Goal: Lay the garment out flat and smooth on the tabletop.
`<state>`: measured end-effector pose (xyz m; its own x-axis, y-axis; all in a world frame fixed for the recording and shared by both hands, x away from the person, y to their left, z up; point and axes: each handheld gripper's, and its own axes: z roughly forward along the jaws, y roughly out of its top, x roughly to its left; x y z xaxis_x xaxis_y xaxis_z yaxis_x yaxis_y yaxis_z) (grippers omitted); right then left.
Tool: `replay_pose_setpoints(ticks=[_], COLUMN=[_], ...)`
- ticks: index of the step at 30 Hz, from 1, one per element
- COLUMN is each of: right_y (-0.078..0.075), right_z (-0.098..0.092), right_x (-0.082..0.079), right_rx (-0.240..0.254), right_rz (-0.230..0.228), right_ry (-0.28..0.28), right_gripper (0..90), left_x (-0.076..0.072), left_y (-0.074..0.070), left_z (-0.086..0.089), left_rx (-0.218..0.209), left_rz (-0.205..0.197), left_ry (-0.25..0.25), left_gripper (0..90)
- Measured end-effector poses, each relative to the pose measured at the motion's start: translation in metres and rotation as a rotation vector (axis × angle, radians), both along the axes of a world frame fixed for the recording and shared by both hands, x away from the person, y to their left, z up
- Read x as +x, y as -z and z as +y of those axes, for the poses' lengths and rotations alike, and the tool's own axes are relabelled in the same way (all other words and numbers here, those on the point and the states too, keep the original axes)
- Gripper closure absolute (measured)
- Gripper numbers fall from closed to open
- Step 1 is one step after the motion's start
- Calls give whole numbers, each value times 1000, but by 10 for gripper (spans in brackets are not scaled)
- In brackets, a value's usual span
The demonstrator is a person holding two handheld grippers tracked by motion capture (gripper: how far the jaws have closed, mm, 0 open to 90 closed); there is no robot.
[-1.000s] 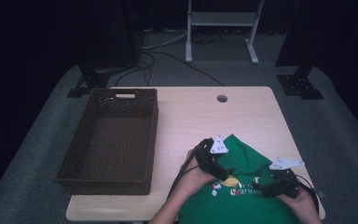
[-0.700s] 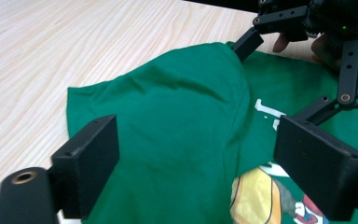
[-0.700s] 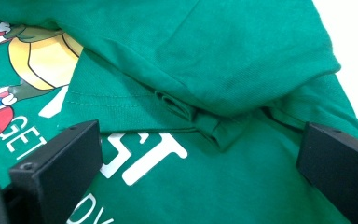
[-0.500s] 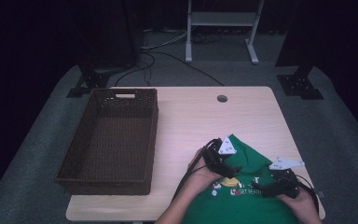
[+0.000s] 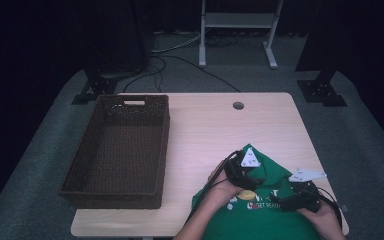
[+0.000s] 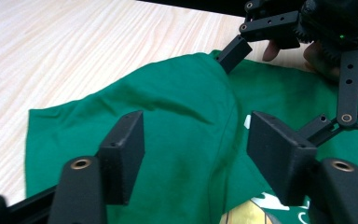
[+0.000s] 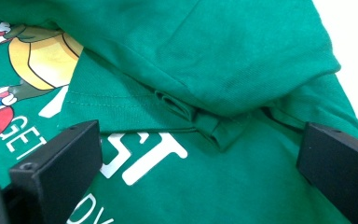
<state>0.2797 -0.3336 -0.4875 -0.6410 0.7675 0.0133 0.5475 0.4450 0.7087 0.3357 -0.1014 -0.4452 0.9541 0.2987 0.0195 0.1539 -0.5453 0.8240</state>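
Note:
A green printed T-shirt point(image 5: 275, 222) lies crumpled at the table's near right corner. My left gripper point(image 5: 255, 181) hovers over its upper part. In the left gripper view a raised fold of the shirt point(image 6: 191, 107) sits between the pads point(image 6: 123, 158). The jaws have just been closing, but a gap remains on both sides of the fold, so the left gripper point(image 6: 196, 158) is open. My right gripper point(image 5: 282, 200) rests low over the printed chest, with its jaws wide apart above a bunched seam point(image 7: 205, 121). One of its fingers point(image 6: 233, 51) touches the shirt's far ridge.
A dark woven basket point(image 5: 162, 145) stands on the left half of the wooden table point(image 5: 220, 130). A small round cable hole point(image 5: 238, 105) sits near the far edge. Beyond the table, stand legs and cables cross the carpet.
My left gripper has slid to the right, further onto the shirt's upper corner. The right hand and gripper have stayed put.

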Motion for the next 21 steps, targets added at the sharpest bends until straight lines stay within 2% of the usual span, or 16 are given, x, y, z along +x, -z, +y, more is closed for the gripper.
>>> replay_pose_setpoints(ticks=[7,16,21], right_y=[0,0,0], right_z=[0,0,0], right_x=[0,0,0], right_rx=[0,-1,0], right_rz=[0,-2,-1], right_ry=[-1,-1,-2], right_gripper=[0,0,0], left_x=[-3,-6,-6], left_y=[4,14,19], left_z=[-9,-21,-27], left_rx=[-3,18,47], left_rz=[4,-1,-8], left_ry=[12,21,26], left_gripper=[410,432,439])
